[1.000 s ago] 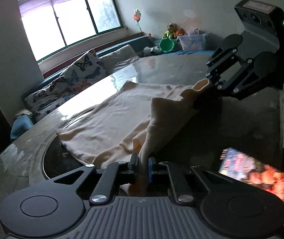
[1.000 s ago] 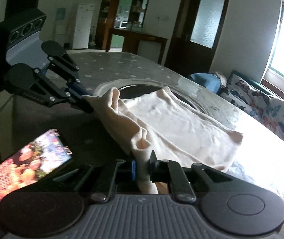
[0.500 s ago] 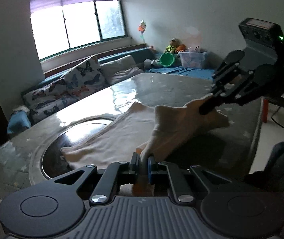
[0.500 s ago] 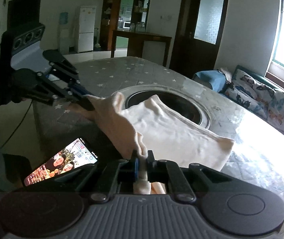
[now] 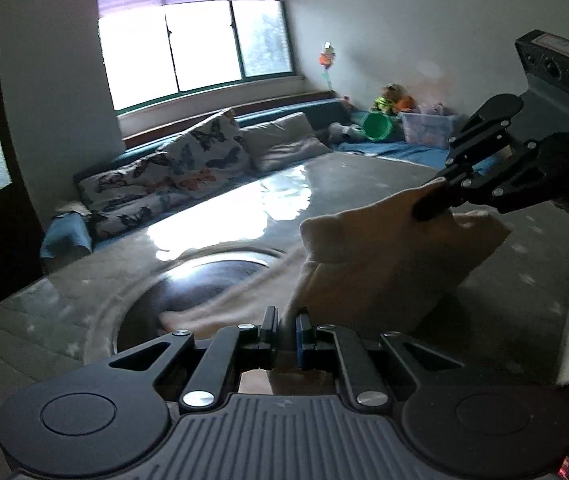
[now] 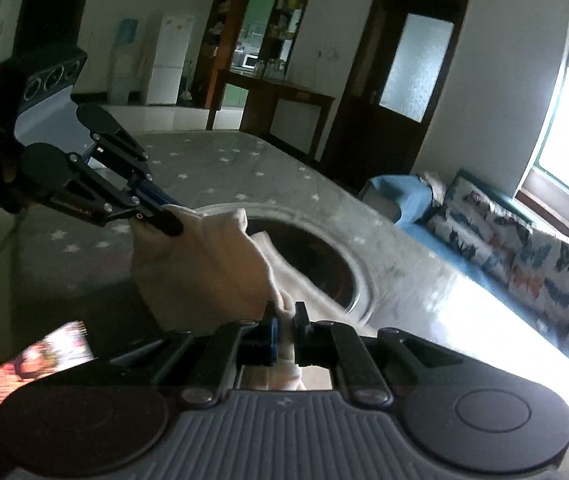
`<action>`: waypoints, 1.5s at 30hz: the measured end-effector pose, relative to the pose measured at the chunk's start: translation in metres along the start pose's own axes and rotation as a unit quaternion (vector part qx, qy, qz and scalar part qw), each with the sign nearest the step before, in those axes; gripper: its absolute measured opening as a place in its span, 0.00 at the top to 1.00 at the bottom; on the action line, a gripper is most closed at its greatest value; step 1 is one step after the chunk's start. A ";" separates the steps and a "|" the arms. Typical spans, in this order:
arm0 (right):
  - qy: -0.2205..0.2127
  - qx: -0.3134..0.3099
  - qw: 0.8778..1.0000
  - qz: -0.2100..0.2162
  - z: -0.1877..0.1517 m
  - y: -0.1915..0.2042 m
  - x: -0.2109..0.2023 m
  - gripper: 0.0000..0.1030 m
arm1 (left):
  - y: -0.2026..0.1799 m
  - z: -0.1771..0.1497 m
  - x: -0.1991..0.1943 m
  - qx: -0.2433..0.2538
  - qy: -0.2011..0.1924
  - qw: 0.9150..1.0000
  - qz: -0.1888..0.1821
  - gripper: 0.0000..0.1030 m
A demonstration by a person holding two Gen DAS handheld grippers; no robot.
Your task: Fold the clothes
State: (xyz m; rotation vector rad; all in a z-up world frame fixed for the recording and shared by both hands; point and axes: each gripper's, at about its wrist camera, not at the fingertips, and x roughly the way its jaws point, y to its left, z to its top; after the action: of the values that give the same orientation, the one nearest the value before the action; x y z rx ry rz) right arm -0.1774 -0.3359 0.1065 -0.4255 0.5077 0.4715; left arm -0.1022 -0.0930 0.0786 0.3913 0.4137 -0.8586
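Observation:
A cream garment (image 5: 368, 264) hangs lifted between both grippers, its far part trailing over the table. My left gripper (image 5: 285, 322) is shut on one corner of it. In the left wrist view the right gripper (image 5: 430, 210) pinches the other corner at upper right. My right gripper (image 6: 285, 318) is shut on the cream garment (image 6: 204, 264) in its own view. There the left gripper (image 6: 168, 222) grips the opposite corner at left. The lifted cloth hides most of what lies flat behind it.
The grey star-patterned table (image 6: 220, 164) has a round dark inset (image 5: 200, 280) in its middle. A lit phone (image 6: 32, 364) lies at the near left edge. A sofa with butterfly cushions (image 5: 172, 168) lines the window wall. Toys and a clear bin (image 5: 428, 128) stand in the corner.
Both grippers have risen and drawn back with the near edge of the garment, so more cloth hangs in the air and less lies flat. The views tilted upward.

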 end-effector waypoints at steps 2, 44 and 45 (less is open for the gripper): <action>0.005 -0.016 1.000 -0.007 0.012 -0.011 0.019 0.94 | 0.011 0.006 0.015 -0.006 0.000 1.000 0.010 0.91; 0.076 0.272 0.958 -0.045 -0.085 -0.110 0.104 0.89 | 0.069 -0.006 0.124 -0.083 0.089 0.988 0.091 0.89; 0.072 0.264 0.960 -0.052 -0.082 -0.108 0.103 0.91 | 0.069 -0.007 0.124 -0.083 0.089 0.988 0.094 0.91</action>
State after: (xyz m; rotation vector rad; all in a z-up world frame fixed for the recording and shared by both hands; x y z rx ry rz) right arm -0.0705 -0.4309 0.0140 0.0300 0.7220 0.1887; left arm 0.0239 -0.1280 0.0222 0.3488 0.5995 -0.6019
